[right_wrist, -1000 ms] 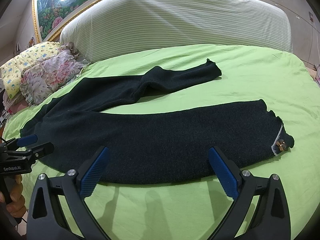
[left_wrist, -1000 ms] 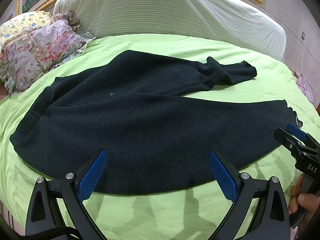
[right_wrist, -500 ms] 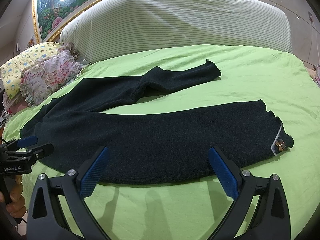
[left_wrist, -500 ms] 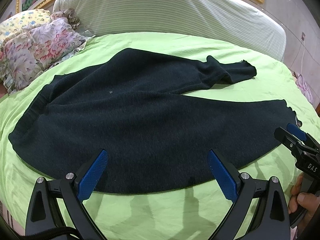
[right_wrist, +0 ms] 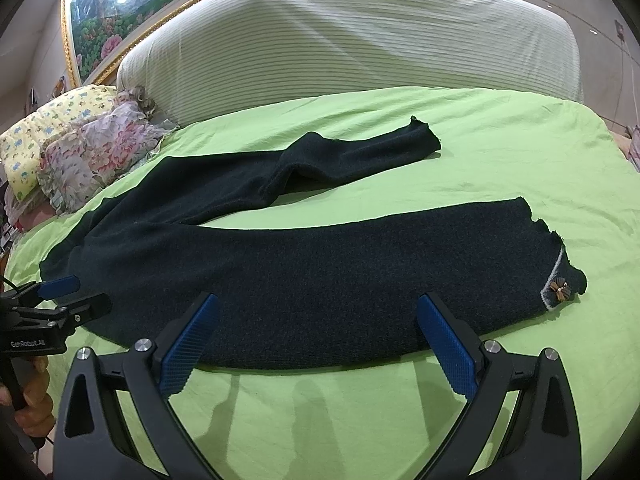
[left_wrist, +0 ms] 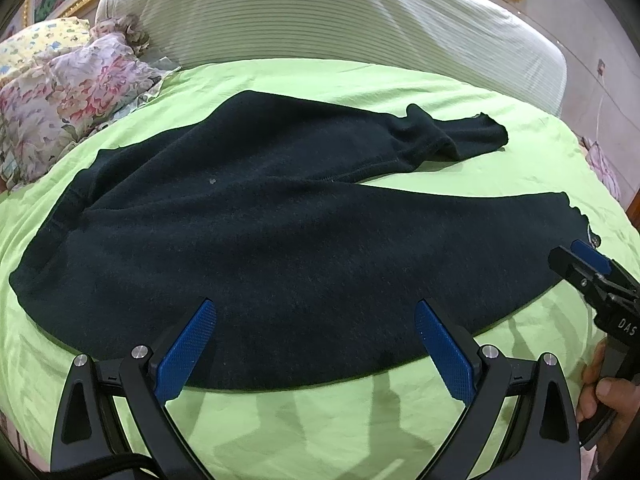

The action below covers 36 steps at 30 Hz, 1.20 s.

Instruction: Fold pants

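Note:
Dark knit pants [left_wrist: 280, 232] lie spread flat on a green bed sheet [left_wrist: 320, 420], waist at the left, both legs running right; they also show in the right wrist view [right_wrist: 320, 280]. The far leg [right_wrist: 352, 156] is bunched and angled away from the near leg. The near leg's hem carries a small bow [right_wrist: 560, 290]. My left gripper [left_wrist: 314, 344] is open and empty just above the near edge of the seat. My right gripper [right_wrist: 316, 340] is open and empty over the near leg's edge. Each gripper shows in the other's view: right [left_wrist: 588, 268], left [right_wrist: 66, 296].
Floral and yellow pillows [left_wrist: 60, 92] are piled at the back left, also seen in the right wrist view [right_wrist: 80, 148]. A striped padded headboard [right_wrist: 340, 40] stands behind the bed. The sheet's near strip [right_wrist: 340, 420] lies between the grippers and the pants.
The left wrist view has shifted slightly, with the pants a bit lower and further left. Both grippers stay open; the pants have not moved.

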{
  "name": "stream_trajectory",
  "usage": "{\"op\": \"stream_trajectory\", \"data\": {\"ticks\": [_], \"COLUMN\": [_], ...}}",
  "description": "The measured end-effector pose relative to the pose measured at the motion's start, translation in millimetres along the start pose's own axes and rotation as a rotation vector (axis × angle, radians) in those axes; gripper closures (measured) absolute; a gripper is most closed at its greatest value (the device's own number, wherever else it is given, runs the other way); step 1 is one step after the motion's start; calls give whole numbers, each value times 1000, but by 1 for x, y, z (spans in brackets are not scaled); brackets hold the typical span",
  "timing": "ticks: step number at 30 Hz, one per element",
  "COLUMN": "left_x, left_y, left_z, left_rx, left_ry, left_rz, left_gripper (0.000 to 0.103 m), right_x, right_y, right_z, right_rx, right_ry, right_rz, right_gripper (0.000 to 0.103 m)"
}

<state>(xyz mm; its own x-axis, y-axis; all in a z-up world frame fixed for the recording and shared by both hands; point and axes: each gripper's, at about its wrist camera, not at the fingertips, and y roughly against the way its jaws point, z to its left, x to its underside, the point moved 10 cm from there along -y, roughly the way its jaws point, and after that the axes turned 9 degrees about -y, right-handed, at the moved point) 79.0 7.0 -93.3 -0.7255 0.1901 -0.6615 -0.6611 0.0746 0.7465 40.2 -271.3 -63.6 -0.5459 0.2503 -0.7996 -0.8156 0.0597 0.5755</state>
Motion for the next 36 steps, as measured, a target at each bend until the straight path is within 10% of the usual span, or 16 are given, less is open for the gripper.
{"op": "stream_trajectory", "data": {"ticks": [18,36], "left_x": [-42,-201], "left_y": [-13,-114], "left_z": [11,16], "left_rx": [45,181], "left_ry": [-42,-264], "left_rz": [5,83], "left_gripper": [3,3], "right_x": [-56,-190], "right_y": [-4,-111], "right_z": [-3,-65], "right_rx": [-59,-37], "right_ry": [-17,-122], "right_rz": [4,145], "right_gripper": [4,4]}}
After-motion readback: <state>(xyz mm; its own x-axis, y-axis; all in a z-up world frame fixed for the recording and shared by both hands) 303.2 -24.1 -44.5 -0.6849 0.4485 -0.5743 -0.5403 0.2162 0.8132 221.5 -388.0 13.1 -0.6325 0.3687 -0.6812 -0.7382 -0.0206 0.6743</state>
